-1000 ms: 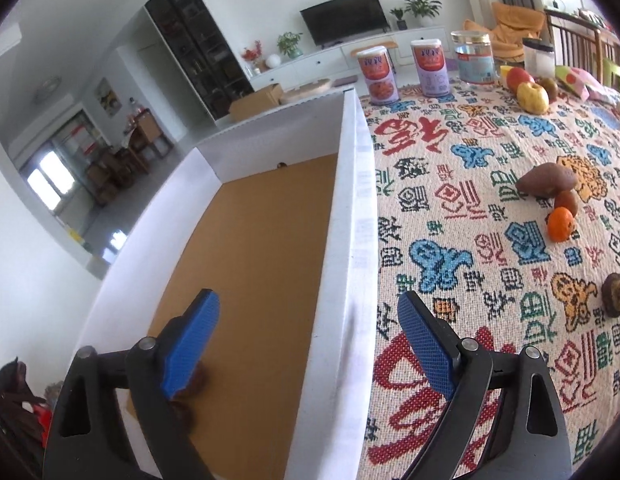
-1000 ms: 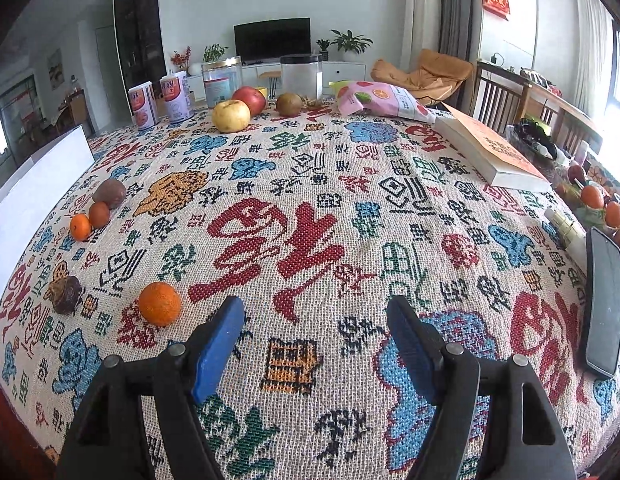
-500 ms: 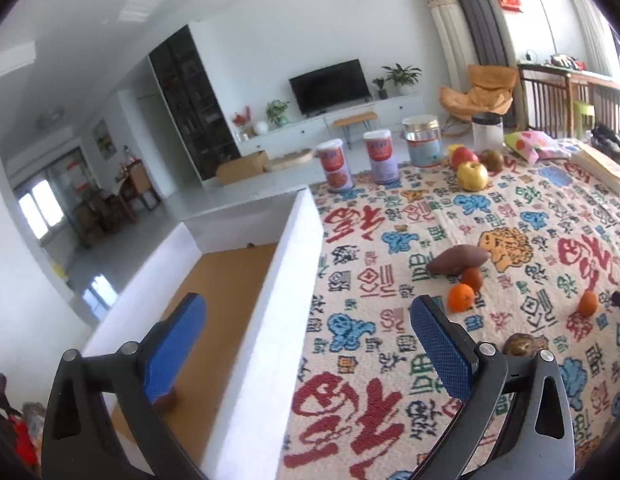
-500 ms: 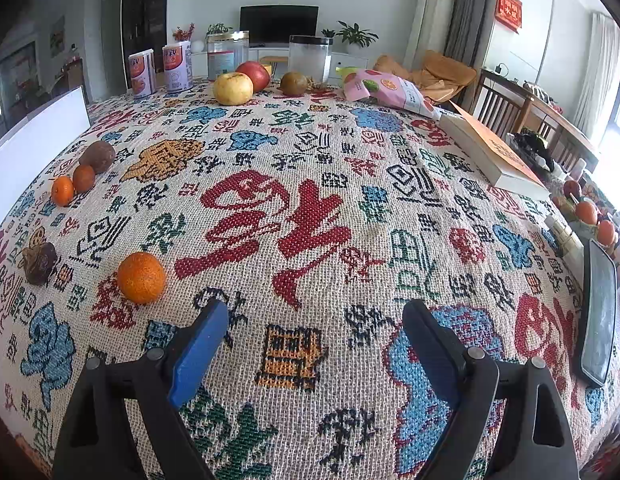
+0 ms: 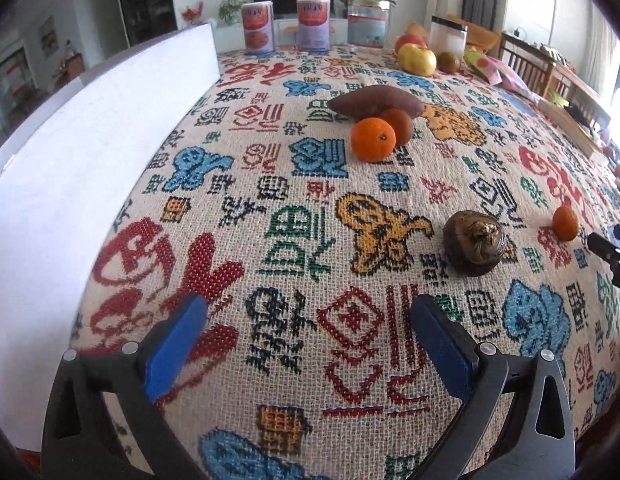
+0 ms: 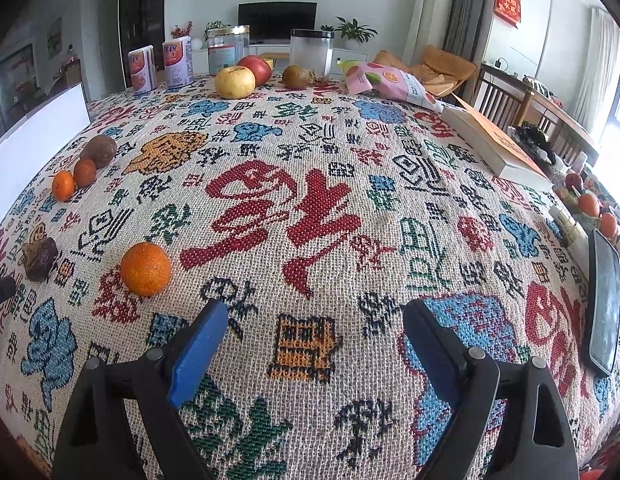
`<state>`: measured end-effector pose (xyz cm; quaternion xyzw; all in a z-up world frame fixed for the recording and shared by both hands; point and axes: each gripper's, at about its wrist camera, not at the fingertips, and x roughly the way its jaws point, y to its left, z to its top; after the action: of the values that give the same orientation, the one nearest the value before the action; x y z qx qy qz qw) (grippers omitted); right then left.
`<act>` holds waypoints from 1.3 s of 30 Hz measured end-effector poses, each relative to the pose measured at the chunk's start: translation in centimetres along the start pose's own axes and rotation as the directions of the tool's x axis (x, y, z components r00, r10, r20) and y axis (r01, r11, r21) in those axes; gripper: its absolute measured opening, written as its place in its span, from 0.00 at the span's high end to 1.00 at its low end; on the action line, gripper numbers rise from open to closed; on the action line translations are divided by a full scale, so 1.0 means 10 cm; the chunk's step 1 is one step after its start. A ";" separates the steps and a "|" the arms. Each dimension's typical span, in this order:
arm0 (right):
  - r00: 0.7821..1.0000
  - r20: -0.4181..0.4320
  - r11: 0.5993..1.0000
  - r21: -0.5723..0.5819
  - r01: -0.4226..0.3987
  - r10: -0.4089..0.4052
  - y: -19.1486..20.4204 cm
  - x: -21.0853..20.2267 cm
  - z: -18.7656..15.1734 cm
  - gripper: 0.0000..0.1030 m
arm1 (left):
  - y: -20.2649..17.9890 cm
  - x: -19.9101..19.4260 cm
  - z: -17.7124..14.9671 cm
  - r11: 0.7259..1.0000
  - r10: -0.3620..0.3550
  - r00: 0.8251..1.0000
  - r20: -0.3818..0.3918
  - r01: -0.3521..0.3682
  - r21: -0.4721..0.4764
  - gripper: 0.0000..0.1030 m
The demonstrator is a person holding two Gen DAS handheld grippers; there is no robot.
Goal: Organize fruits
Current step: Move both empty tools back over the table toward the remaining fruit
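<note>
Both claws gape wide and empty; the dark fruit (image 5: 474, 243) lies beyond the left claw (image 5: 306, 340), rightward.

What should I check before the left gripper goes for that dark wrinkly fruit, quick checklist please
1. Left gripper empty, jaws wide apart: ok.
2. Dark wrinkled fruit unobstructed, ahead and right of the left gripper: ok.
3. Fruit stands apart from the small orange: ok.
4. Right gripper open, holding nothing; its tip shows right of the small orange, clear of the fruit: ok.
5. White box beside the cloth to the left: ok; room inside: cannot tell.
6. Whether the fruit is firm enough to squeeze: cannot tell.
</note>
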<state>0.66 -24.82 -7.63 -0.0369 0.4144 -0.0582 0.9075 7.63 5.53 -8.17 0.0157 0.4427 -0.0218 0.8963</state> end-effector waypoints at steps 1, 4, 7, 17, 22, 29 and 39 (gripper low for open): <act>1.000 0.000 1.000 -0.008 0.003 -0.003 0.02 0.00 0.00 0.13 | 0.00 0.01 0.00 1.000 -0.004 1.000 -0.006 0.004 0.001 0.00; 1.000 -0.001 1.000 -0.027 0.011 -0.011 0.05 0.01 0.00 0.13 | -0.01 0.02 -0.01 1.000 -0.003 1.000 0.000 0.003 0.004 0.00; 1.000 -0.004 0.999 -0.029 0.015 -0.015 0.05 0.01 0.00 0.13 | -0.01 0.02 -0.02 1.000 -0.005 1.000 0.000 0.005 0.004 0.00; 1.000 -0.016 1.000 -0.007 0.012 -0.012 0.02 0.04 0.00 0.10 | 0.00 0.02 -0.02 1.000 -0.005 1.000 0.005 0.005 0.005 0.00; 1.000 -0.021 1.000 0.006 0.004 -0.004 0.00 0.05 0.01 0.10 | 0.00 0.02 -0.02 1.000 -0.005 1.000 0.005 0.005 0.006 0.00; 1.000 -0.024 1.000 0.009 0.002 -0.002 -0.01 0.06 0.01 0.09 | 0.00 0.01 -0.02 1.000 -0.005 1.000 0.005 0.005 0.006 0.00; 1.000 -0.027 1.000 0.013 0.002 -0.001 -0.01 0.07 0.01 0.08 | -0.01 0.01 -0.03 1.000 -0.006 1.000 0.006 0.006 0.006 0.00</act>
<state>1.16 -25.02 -8.05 -0.0304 0.4261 -0.0621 0.9020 7.50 5.49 -8.44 0.0173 0.4401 -0.0258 0.8974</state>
